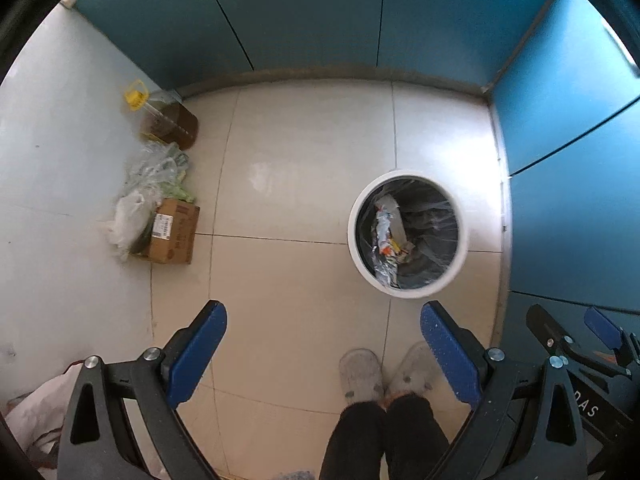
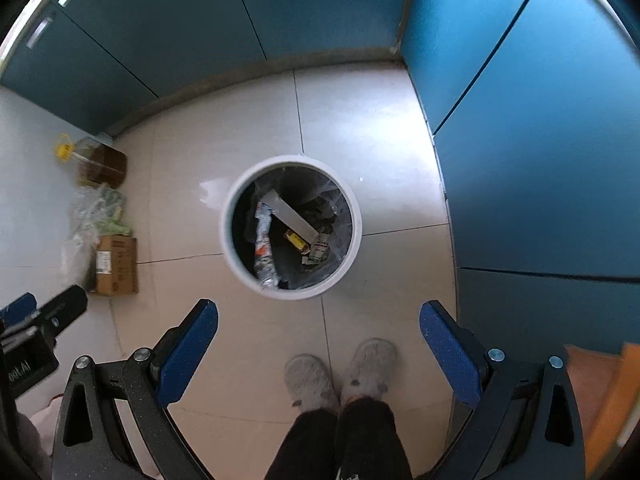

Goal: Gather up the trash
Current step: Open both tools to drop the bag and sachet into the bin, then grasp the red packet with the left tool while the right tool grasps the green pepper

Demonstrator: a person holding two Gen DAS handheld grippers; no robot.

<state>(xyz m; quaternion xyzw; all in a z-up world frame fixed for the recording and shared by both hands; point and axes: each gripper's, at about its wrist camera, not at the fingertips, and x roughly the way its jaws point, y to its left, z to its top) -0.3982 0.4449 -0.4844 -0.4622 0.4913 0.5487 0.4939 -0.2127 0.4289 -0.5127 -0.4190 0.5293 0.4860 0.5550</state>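
Observation:
A round white trash bin (image 1: 356, 236) with a dark liner stands on the tiled floor, holding wrappers and paper trash (image 2: 290, 236); it also shows in the right wrist view (image 2: 228, 232). My left gripper (image 1: 323, 316) is open and empty, held high above the floor, near side and left of the bin. My right gripper (image 2: 319, 314) is open and empty, above the floor just on the near side of the bin. The right gripper also shows at the left wrist view's right edge (image 1: 568, 324).
A cardboard box (image 1: 174, 232), crumpled plastic bags (image 1: 148, 184) and an oil jug (image 1: 168, 120) lie by the white wall at left. Blue cabinets (image 1: 320, 16) close the back and right. The person's slippered feet (image 2: 340, 376) stand below the grippers.

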